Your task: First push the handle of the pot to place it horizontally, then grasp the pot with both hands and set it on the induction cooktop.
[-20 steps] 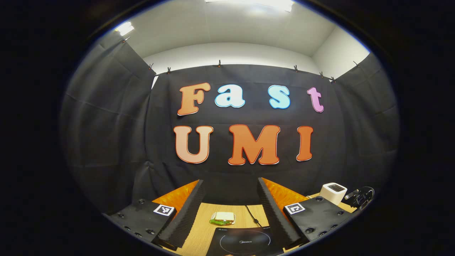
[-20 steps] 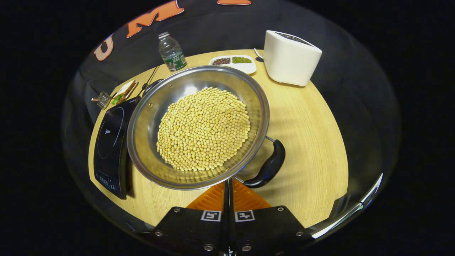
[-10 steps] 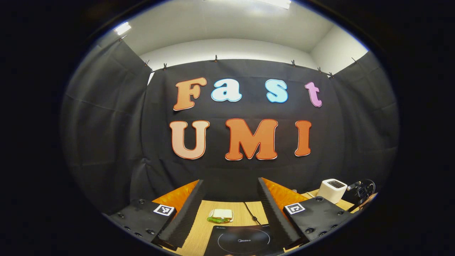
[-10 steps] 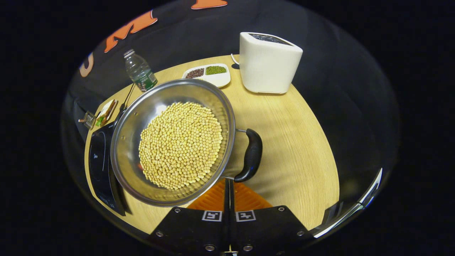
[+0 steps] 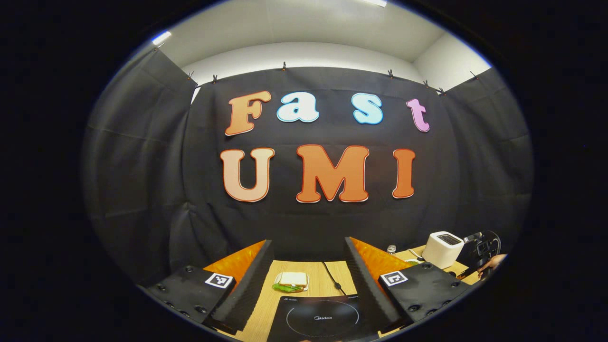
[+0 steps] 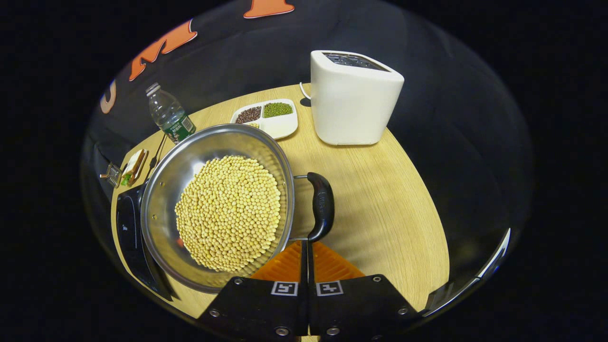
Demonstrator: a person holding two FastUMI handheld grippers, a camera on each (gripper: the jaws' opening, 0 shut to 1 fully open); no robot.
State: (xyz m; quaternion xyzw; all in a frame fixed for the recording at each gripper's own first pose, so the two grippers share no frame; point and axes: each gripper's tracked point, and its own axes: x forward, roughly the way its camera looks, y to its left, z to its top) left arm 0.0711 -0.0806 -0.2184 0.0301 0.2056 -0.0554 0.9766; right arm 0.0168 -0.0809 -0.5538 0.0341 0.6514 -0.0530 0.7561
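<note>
Pressing together with nothing between them, the right tongs (image 6: 306,249) are nudging the pot's handle (image 6: 322,205). The bean-filled pot (image 6: 216,206) is sitting beside the induction cooktop (image 6: 129,232). Pushing too hard is risking spilled beans. The left tongs (image 5: 308,266) are hanging spread above the cooktop.

Bare wooden table (image 6: 380,199) lay open at right of frame, beyond the pot (image 6: 216,206). Blocked at top by a white toaster (image 6: 354,97); crowded upper left by a divided dish (image 6: 266,116) and bottle (image 6: 166,114).
</note>
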